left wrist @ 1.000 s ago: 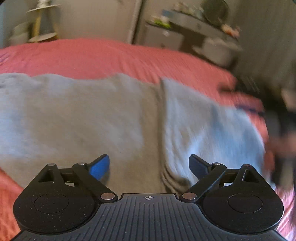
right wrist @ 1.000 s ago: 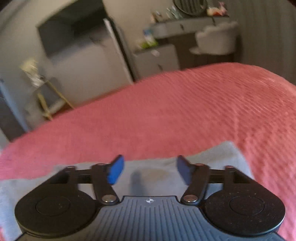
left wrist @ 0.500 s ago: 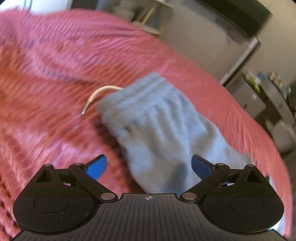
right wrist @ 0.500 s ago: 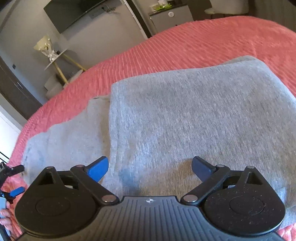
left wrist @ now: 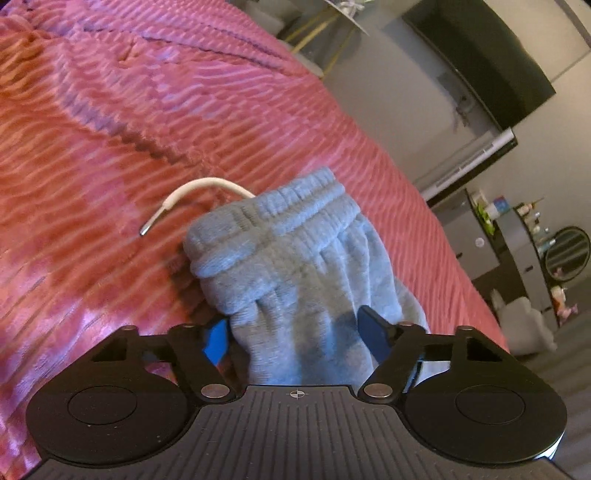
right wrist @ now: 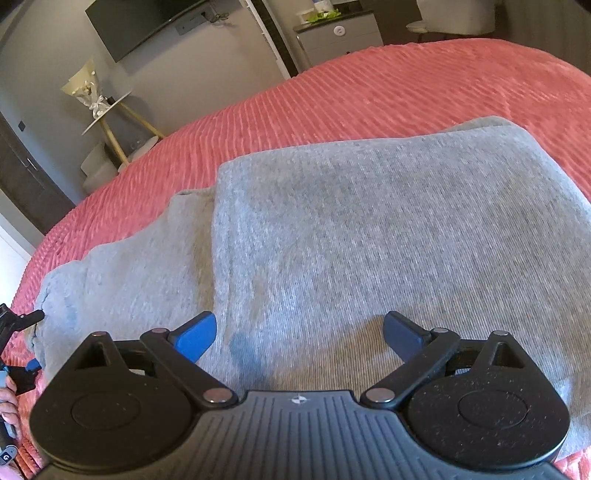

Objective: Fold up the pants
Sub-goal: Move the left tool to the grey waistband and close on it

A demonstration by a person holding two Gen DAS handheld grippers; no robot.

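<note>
Grey sweatpants lie folded over on a pink ribbed bedspread. In the left wrist view their gathered waistband points away from me, with a white drawstring curling out to the left. My left gripper is open with the waist end of the pants between its fingers, low over the fabric. My right gripper is open and empty just above the folded upper layer. The left gripper shows at the far left edge of the right wrist view, at the pants' end.
The bedspread spreads wide to the left of the waistband. Beyond the bed stand a wall TV, a small side table with a bouquet, a cabinet and a dresser with a round mirror.
My left gripper swung from the middle of the pants to the waistband end and closed in on it, its jaws narrowing. My right gripper drew back over the folded layer and opened wider.
</note>
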